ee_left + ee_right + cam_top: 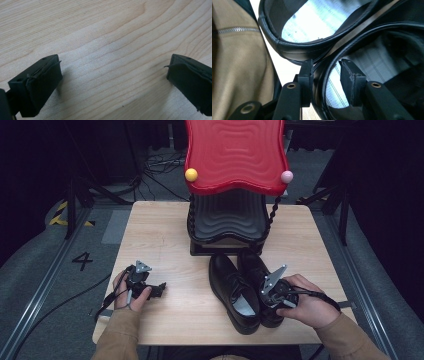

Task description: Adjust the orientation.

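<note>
At the near right of the surface [165,235], your right gripper [325,66] straddles the right shoe's [260,270] collar, pads loose; withdraw upward, left gripper [112,82] idling wide.

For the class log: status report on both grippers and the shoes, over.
Left gripper open over bare table. Right gripper open, jaws astride right shoe collar. Left shoe alongside, touching.

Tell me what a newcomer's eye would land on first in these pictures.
First, the bright red wavy shelf top of the rack at the table's far edge, a yellow ball and a pink ball at its corners. Next, the pair of black shoes side by side before it, the right tongs straddling one shoe's collar. The left tongs hang open over bare wooden table.
</note>
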A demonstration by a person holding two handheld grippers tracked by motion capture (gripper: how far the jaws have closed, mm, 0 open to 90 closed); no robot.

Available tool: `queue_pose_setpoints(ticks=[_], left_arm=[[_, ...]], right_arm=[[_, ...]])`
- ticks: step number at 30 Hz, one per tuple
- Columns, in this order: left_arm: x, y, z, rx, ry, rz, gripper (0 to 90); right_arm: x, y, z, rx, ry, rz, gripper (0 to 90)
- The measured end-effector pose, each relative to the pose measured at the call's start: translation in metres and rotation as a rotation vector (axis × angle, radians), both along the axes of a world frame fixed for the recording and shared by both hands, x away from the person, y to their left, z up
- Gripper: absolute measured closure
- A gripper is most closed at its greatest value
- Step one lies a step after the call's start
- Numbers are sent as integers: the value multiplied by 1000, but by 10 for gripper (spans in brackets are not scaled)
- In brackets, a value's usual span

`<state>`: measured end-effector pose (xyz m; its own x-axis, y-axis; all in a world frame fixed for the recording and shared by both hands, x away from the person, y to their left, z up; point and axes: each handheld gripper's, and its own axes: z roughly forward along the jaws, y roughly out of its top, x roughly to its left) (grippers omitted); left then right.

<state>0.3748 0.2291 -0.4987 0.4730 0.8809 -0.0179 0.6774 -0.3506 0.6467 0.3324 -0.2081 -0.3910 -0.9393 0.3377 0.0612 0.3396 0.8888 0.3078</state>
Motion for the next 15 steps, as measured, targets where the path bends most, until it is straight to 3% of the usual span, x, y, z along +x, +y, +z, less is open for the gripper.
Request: queue_pose_setpoints(ticks=[2, 7, 11, 12, 13, 15], left_arm=[[0, 0, 0, 0, 0, -2, 1], [1, 0, 0, 0, 4, -4, 1], [2, 0, 0, 4, 4, -4, 1], [2, 0, 0, 0, 1, -3, 1], [2, 0, 0, 0, 1, -3, 1], [2, 0, 0, 0, 1, -2, 1]], right_arm=[[1, -1, 3, 8, -6, -8, 627], [1, -5, 18, 55, -20, -99, 597], [2, -2, 22, 96, -7, -215, 544], [4, 0, 22, 121, 19, -288, 520], [4, 0, 22, 121, 19, -288, 520], [6, 4, 20, 136, 46, -375, 482]])
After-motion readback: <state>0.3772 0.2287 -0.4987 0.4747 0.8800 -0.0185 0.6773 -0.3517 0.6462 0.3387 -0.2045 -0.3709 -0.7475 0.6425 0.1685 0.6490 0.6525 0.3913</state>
